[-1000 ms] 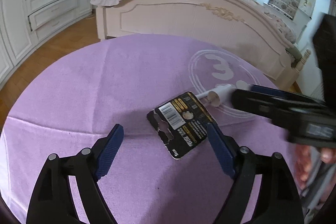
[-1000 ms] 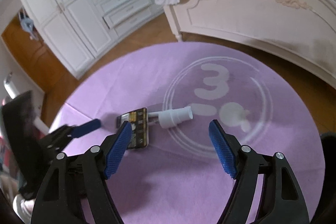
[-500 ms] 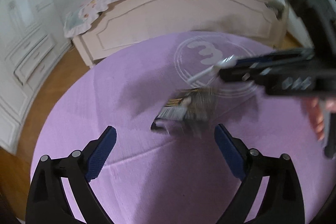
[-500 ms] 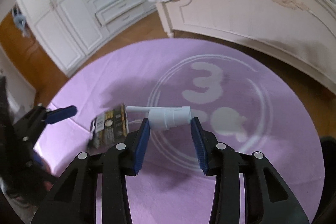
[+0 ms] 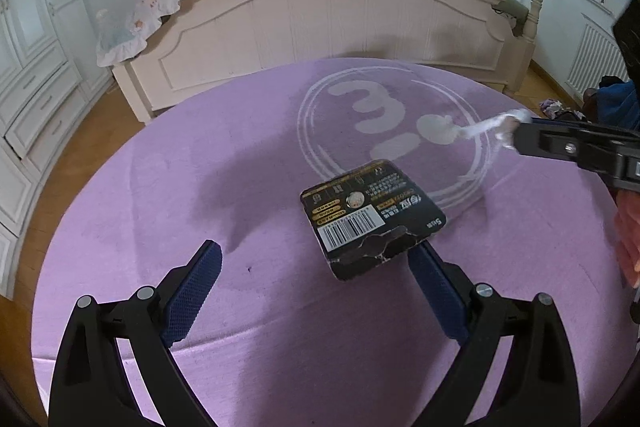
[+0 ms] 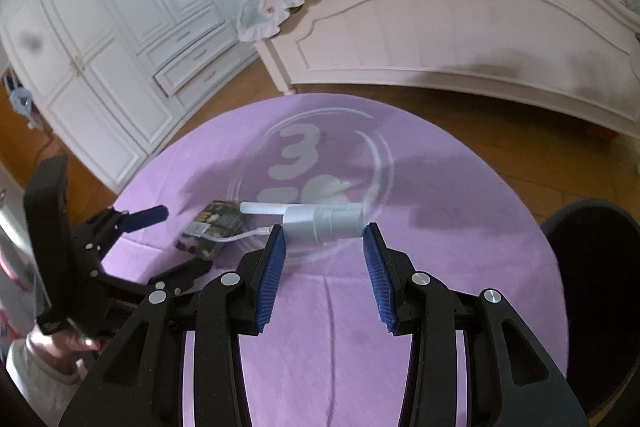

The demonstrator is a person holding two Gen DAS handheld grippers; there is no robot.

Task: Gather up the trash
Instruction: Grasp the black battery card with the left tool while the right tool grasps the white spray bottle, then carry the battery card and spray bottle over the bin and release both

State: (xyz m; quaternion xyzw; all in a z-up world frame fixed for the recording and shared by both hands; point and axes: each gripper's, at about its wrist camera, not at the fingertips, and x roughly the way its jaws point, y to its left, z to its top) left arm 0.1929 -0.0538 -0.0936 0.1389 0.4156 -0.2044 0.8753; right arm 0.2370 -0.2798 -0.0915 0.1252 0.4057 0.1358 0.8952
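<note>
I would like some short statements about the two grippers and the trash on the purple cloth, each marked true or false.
1. The right gripper is shut on the white spray pump. True.
2. The left gripper holds the black card package. False: its jaws are wide open, nothing clamped.
3. The black card package lies on the purple cloth. True.
4. The cloth shows a number 7. False: it shows a 3.
5. A bed footboard stands behind the table. True.
</note>
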